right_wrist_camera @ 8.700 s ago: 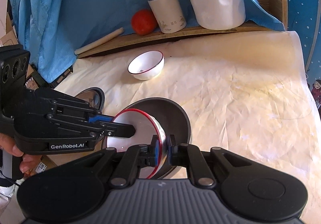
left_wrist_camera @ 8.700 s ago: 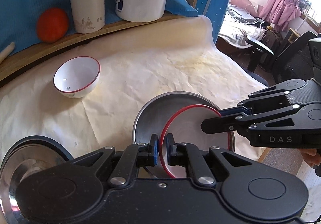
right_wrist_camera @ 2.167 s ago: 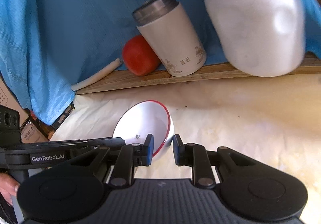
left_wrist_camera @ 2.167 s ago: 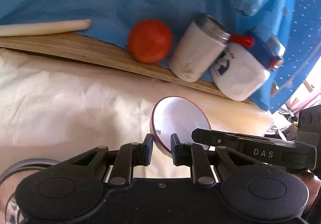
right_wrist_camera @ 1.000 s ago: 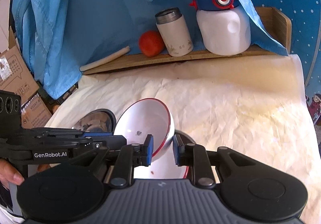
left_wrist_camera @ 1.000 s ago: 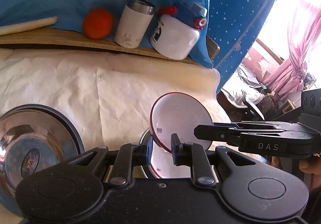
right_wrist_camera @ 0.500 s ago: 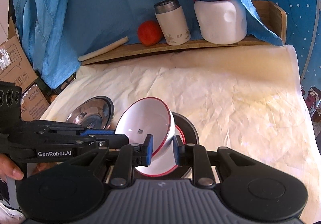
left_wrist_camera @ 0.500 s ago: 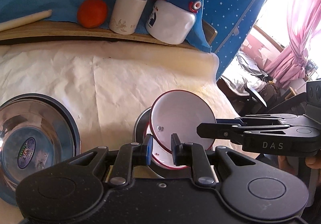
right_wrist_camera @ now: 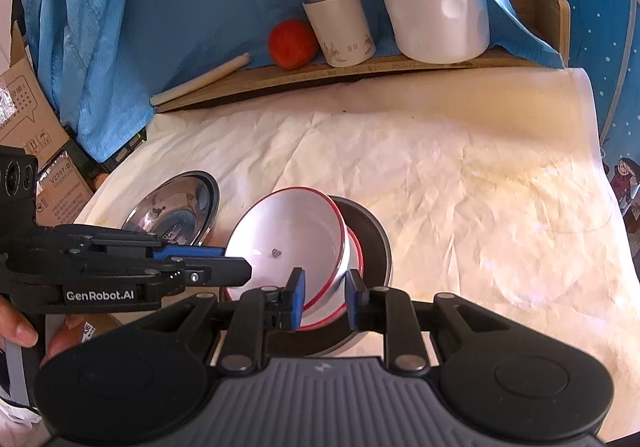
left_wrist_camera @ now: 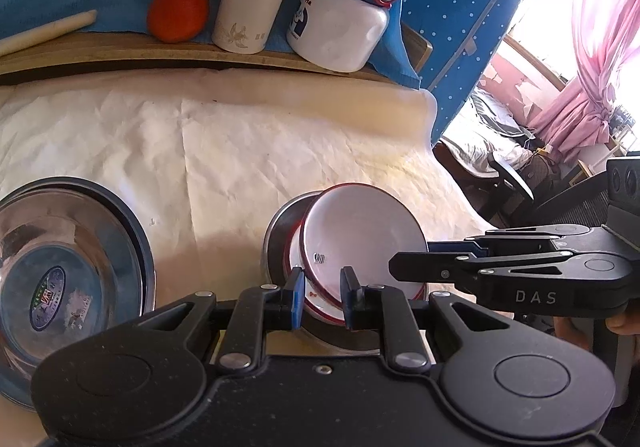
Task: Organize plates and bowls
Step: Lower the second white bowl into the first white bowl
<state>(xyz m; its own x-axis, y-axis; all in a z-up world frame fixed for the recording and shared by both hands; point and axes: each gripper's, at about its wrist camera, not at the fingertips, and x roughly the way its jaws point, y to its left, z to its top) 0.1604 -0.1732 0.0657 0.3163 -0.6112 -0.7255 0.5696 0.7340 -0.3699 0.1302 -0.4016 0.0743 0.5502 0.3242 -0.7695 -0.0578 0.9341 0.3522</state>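
Note:
A white bowl with a red rim (left_wrist_camera: 360, 235) (right_wrist_camera: 292, 231) is held tilted between both grippers. My left gripper (left_wrist_camera: 322, 297) is shut on its near rim; my right gripper (right_wrist_camera: 323, 297) is shut on the opposite rim. The bowl sits low over a second red-rimmed white bowl (left_wrist_camera: 320, 307) (right_wrist_camera: 324, 317), which lies inside a steel plate (left_wrist_camera: 276, 243) (right_wrist_camera: 374, 243). Whether the two bowls touch I cannot tell. A large steel bowl (left_wrist_camera: 60, 263) (right_wrist_camera: 176, 211) stands to the left on the white cloth.
On a wooden shelf (left_wrist_camera: 120, 51) at the back stand an orange (left_wrist_camera: 178, 18), a white thermos (left_wrist_camera: 252, 7), a white and blue jug (left_wrist_camera: 340, 31) and a pale stick (right_wrist_camera: 200, 81). Blue fabric hangs behind. The table's right edge (left_wrist_camera: 448, 183) drops off toward a room with chairs.
Both grippers carried the red-rimmed bowl from the back of the table toward me and lowered it over the bowl in the steel plate. Both grips have stayed shut.

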